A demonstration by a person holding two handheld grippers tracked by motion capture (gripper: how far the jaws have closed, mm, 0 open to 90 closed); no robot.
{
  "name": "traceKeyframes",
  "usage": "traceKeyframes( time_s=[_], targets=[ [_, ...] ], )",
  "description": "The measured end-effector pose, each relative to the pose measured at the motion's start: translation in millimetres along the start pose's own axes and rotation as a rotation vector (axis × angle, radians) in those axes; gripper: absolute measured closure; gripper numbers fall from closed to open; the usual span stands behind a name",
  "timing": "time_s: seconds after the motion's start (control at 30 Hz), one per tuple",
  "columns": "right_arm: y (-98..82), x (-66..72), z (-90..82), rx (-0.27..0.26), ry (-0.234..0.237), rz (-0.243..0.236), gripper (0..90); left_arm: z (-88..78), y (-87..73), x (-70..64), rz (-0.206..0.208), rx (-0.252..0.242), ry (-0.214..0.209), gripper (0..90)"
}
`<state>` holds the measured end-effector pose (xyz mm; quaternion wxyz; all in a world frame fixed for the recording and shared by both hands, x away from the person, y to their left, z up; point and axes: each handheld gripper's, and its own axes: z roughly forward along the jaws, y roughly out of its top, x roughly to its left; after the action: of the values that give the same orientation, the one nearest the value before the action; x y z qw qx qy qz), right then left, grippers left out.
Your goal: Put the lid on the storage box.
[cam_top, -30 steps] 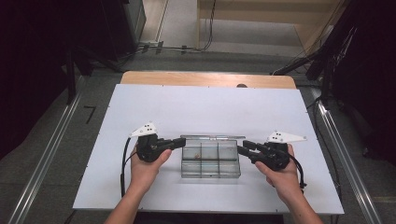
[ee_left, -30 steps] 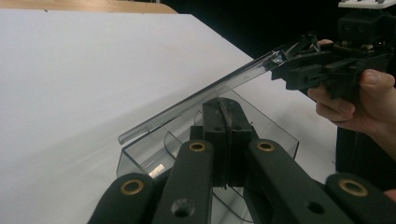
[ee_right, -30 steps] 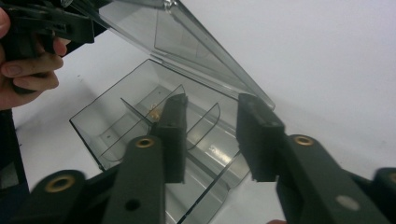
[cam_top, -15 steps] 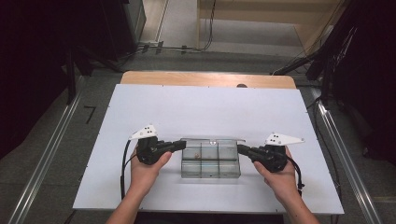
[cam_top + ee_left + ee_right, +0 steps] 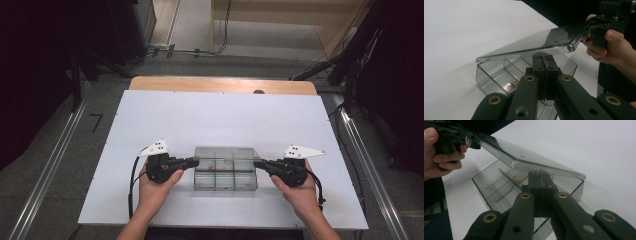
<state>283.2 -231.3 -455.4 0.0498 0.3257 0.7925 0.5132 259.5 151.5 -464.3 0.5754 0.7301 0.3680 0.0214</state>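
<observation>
Nothing readable here, honestly. No text, label, brand, number or sign anywhere I can make out. The clear plastic box (image 5: 225, 170) is unmarked on its walls, and its lid (image 5: 531, 46) is bare too. The white table top (image 5: 225, 120) around the box is blank. Both grippers beside the box show plain black parts and brass-coloured rivets, no lettering. There's a small dark angle-shaped mark on the floor left of the table, but it doesn't read as a letter.
</observation>
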Motion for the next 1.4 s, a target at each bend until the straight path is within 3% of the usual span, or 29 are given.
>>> traceKeyframes(
  time_s=[0.23, 0.63, 0.97, 1.17, 1.4],
  targets=[
    [-5.6, -0.3, -4.4, 0.004, -0.006, 0.003, 87.8, -2.3, -5.7, -0.3, -0.011, -0.003, 0.001, 90.0],
    [-15.7, 3.8, -11.0, 0.013, -0.005, -0.005, 87.9, -6.0, -14.2, -4.4, 0.006, 0.024, 0.004, 90.0],
    [-22.0, 4.6, -7.9, 0.043, -0.016, -0.021, 87.8, -5.1, -22.2, -4.6, 0.008, 0.064, -0.004, 90.0],
    [-24.0, 1.9, -4.9, 0.062, 0.017, -0.011, 87.8, -4.2, -24.5, -2.0, 0.009, 0.089, -0.007, 90.0],
    [-26.9, -0.8, -2.1, 0.077, 0.015, -0.021, 87.9, -3.3, -26.2, 0.3, 0.02, 0.111, -0.002, 90.0]
  ],
)
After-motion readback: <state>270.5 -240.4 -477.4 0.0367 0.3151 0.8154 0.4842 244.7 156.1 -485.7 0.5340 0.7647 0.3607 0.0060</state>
